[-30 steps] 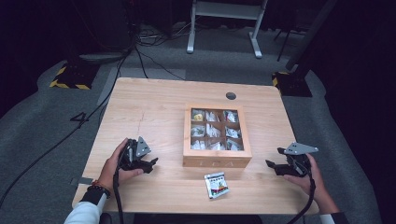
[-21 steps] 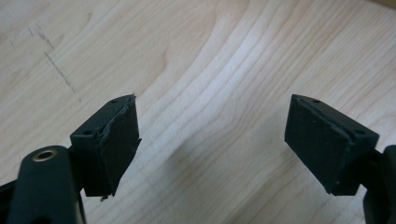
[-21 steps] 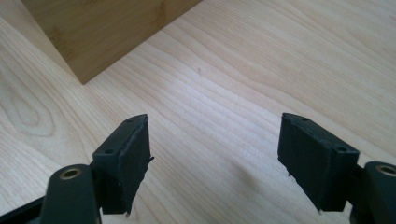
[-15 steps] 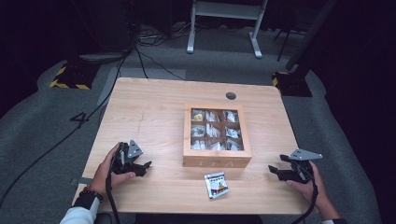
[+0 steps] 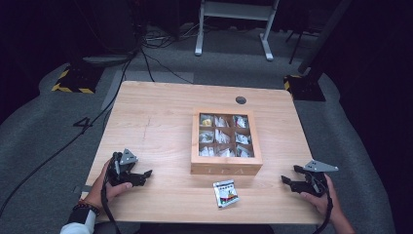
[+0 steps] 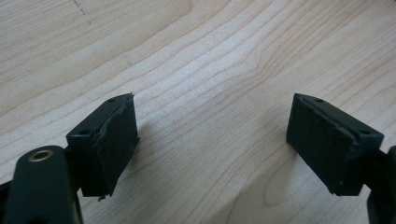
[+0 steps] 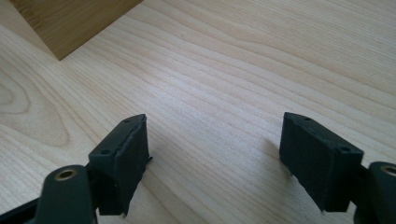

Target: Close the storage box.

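A wooden box [image 5: 225, 168] with a grid of compartments full of small packets stands in the middle of the table. One loose packet [image 5: 225, 193] lies flat in front of it near the table's front edge. My left gripper [image 5: 142, 177] rests low over the front left of the table, pointing right toward the box; its jaws stand open over bare wood [image 6: 212, 140]. At the front right, my right gripper [image 5: 288, 176] points left, also open with nothing between its pads [image 7: 215, 154]. A corner of the box [image 7: 70, 23] shows beyond the right gripper.
The wooden table [image 5: 160, 117] has a round cable hole [image 5: 240, 100] at the back. Bare wood lies to the left of the box. Cables, a yellow-black striped base [image 5: 73, 80] and a white frame [image 5: 234, 24] stand on the grey floor behind.
Both hands have sunk toward the table's front edge. The left gripper has drawn back to the left, away from the box. Jaws look unchanged.
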